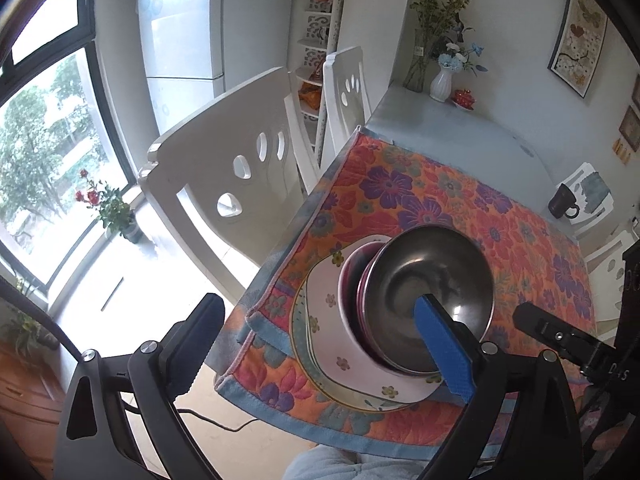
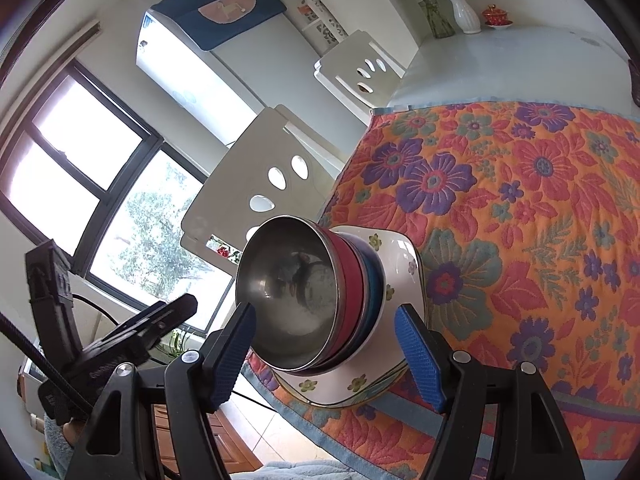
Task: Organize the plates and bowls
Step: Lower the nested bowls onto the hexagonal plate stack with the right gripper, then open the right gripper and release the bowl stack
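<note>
Stack sits near the left-front corner of the orange floral quilted mat (image 2: 520,184) on the table: a stainless steel round bowl (image 2: 292,292) nested on top of a red-sided bowl (image 2: 352,292), then a blue-sided bowl (image 2: 374,300), all inside a white square dish with small flower print (image 2: 404,264), which rests on a flower-rimmed plate (image 1: 320,364) underneath. Right gripper (image 2: 326,344) is spread wide, blue pads either side of the stack's near edge, neither pad touching anything as far as I can tell; stack lies dead ahead between the fingers. Left gripper (image 1: 316,344) is also spread wide and holding nothing; its right pad overlaps the steel bowl's rim in view, its left finger hangs out past the table edge, so the stack is off to its right. Contact at that pad — can't tell. Right one looks better lined up, judging by centring. No long axis on the round bowls; stack axis is vertical, mouths up (apparent lean is the tilted cameras). Dish is square, a corner pointing toward the person. Dark mug (image 1: 564,202) well apart at the far right.
</note>
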`<control>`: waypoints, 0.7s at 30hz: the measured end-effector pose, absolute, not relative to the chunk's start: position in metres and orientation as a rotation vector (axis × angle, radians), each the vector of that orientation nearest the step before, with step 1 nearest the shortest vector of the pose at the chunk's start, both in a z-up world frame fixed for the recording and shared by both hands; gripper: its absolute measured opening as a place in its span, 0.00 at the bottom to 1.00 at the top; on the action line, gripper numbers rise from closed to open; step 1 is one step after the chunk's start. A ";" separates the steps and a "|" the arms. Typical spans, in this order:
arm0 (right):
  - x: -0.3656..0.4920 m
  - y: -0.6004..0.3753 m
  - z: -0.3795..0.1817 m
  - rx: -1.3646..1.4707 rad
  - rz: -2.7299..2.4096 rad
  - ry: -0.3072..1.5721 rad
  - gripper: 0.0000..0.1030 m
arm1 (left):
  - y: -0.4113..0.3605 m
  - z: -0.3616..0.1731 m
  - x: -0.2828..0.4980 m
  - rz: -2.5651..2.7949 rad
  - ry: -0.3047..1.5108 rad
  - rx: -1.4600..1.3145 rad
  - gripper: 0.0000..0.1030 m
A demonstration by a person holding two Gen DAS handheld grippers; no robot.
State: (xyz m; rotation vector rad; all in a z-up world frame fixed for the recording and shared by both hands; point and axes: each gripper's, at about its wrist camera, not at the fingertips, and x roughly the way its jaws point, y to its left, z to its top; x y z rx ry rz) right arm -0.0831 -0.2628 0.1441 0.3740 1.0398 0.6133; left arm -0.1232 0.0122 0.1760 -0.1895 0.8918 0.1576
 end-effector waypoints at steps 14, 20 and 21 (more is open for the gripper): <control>-0.089 -0.289 0.143 0.437 0.554 1.023 0.70 | -0.061 0.216 -0.121 -0.007 0.755 0.013 0.95; -0.100 -0.335 0.131 0.549 0.436 1.022 0.70 | -0.153 0.223 -0.107 -0.329 0.711 0.111 0.95; -0.105 -0.353 0.127 0.599 0.398 1.013 0.70 | -0.167 0.221 -0.103 -0.414 0.709 0.088 1.00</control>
